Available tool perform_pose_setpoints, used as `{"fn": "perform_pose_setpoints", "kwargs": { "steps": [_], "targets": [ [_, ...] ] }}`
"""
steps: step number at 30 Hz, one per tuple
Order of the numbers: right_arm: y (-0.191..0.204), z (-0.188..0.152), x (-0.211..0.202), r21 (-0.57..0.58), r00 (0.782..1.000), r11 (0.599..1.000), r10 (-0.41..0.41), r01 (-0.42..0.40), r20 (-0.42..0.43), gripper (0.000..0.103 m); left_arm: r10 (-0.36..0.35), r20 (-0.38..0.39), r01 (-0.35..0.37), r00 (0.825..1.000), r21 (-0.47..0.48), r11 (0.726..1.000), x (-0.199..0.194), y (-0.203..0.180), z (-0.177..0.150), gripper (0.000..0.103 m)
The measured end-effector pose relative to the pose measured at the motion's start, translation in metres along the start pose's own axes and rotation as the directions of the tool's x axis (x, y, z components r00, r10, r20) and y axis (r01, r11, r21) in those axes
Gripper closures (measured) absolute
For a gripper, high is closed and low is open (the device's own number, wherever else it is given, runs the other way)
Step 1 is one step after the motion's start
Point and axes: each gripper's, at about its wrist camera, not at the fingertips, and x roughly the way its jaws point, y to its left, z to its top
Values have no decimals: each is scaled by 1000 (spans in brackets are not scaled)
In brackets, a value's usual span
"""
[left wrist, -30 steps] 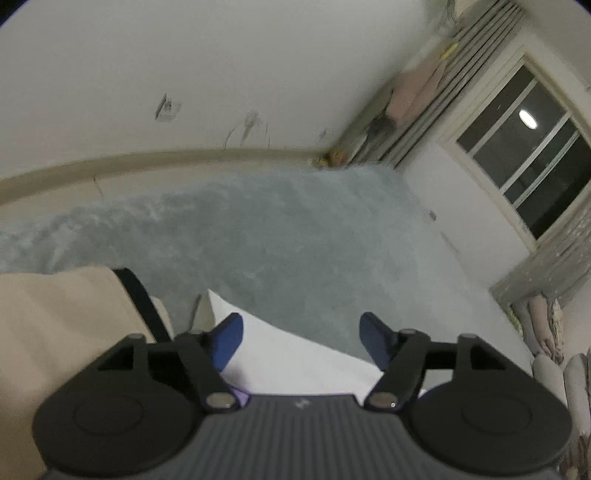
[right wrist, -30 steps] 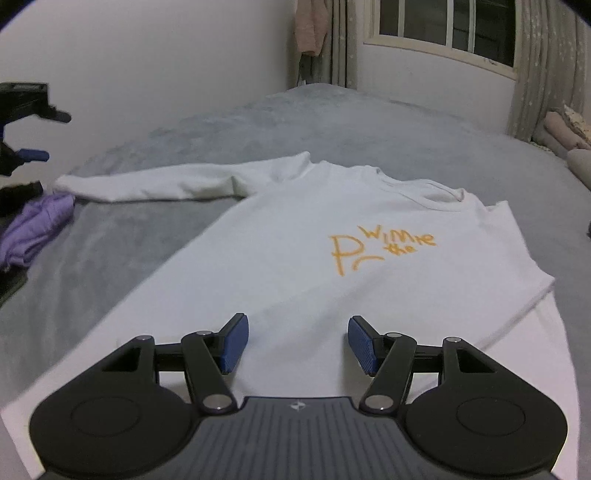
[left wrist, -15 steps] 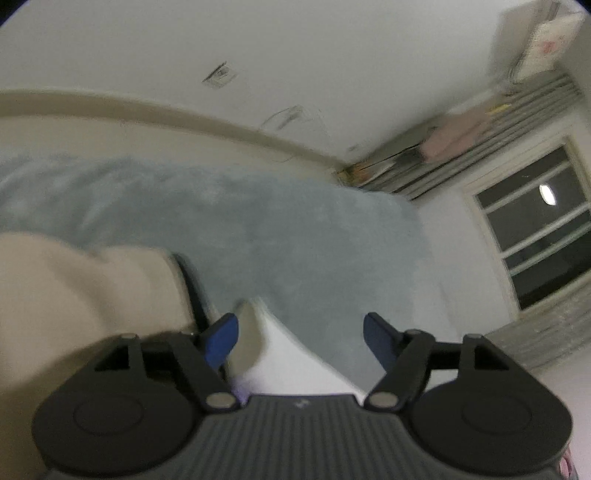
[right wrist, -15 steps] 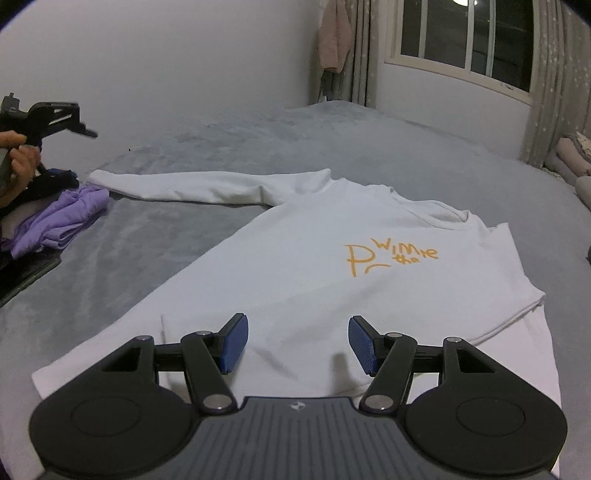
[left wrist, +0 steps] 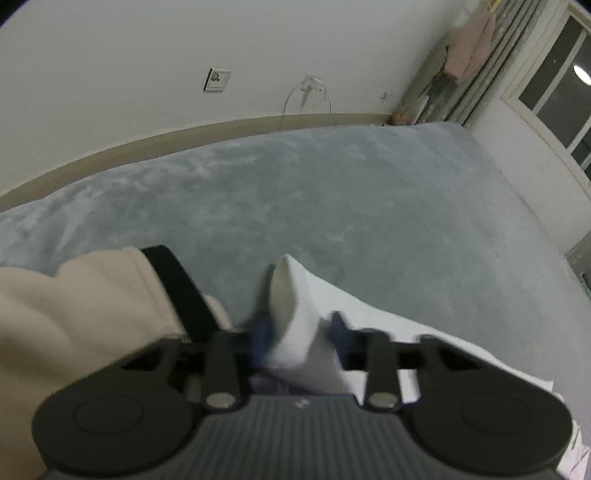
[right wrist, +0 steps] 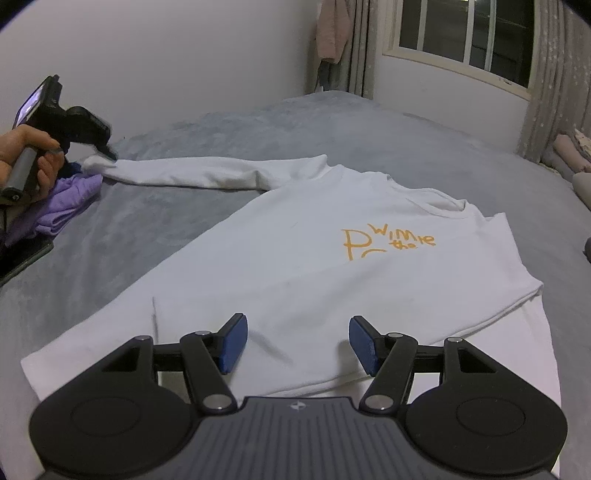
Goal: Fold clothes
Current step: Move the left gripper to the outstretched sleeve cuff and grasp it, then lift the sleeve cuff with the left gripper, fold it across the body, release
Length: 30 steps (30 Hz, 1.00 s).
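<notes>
Much bare blanket (right wrist: pixel 155 229) beyond shirt (right wrist: pixel 295 266) edges

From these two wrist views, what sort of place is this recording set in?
Most likely a bedroom at night: a white long-sleeved shirt lies on a wide grey plush bed surface, beside a curtained dark window, with garments hung in the corner.

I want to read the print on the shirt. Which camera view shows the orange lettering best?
The right wrist view: the orange lettering lies in plain sight on the chest of the white long-sleeved shirt. The left wrist view shows only the sleeve end, no print.
</notes>
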Motion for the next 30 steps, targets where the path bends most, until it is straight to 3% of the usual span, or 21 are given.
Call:
{"fn": "perform_pose_setpoints", "kwargs": {
  "steps": [3, 7, 13, 16, 22, 24, 25, 26, 28, 30],
  "targets": [
    [0, 0, -1, 4, 1000, 1000, -5, 5, 5, 43, -79, 19, 80, 997, -45, 996, -14, 13, 0, 93],
    [-4, -1, -2, 29, 1000, 1000, -8, 8, 6, 43, -134, 84, 141, 987, -86, 986, -33, 17, 1, 95],
    [-7, -1, -2, 43, 1000, 999, -16, 16, 9, 43, -201, 242, 215, 949, -29, 976, -76, 2, 1, 95],
    [-9, 0, -3, 53, 1000, 999, -10, 10, 13, 43, -224, 281, 243, 933, -35, 969, -92, -2, -1, 95],
    [-13, -1, -5, 73, 1000, 997, -6, 5, 19, 42, -226, 276, 238, 934, -13, 971, -93, -5, -8, 95],
    [-14, -1, -6, 83, 1000, 997, 0, -2, 23, 42, -293, 250, 311, 923, -35, 950, -90, -4, -11, 95],
    [-15, -1, -6, 91, 1000, 996, 5, -7, 25, 42, -336, 246, 356, 909, -41, 934, -89, -4, -11, 95],
    [-17, 0, -6, 101, 1000, 995, 7, -10, 26, 42, -396, 260, 416, 881, -24, 909, -90, -6, -11, 95],
    [-21, 0, -7, 127, 999, 992, 8, -12, 32, 42, -543, 295, 553, 786, 58, 831, -105, -16, -18, 95],
    [-27, 1, -8, 163, 999, 987, 4, -10, 38, 42, -648, 280, 633, 709, 154, 759, -126, -36, -31, 95]
  ]
}}
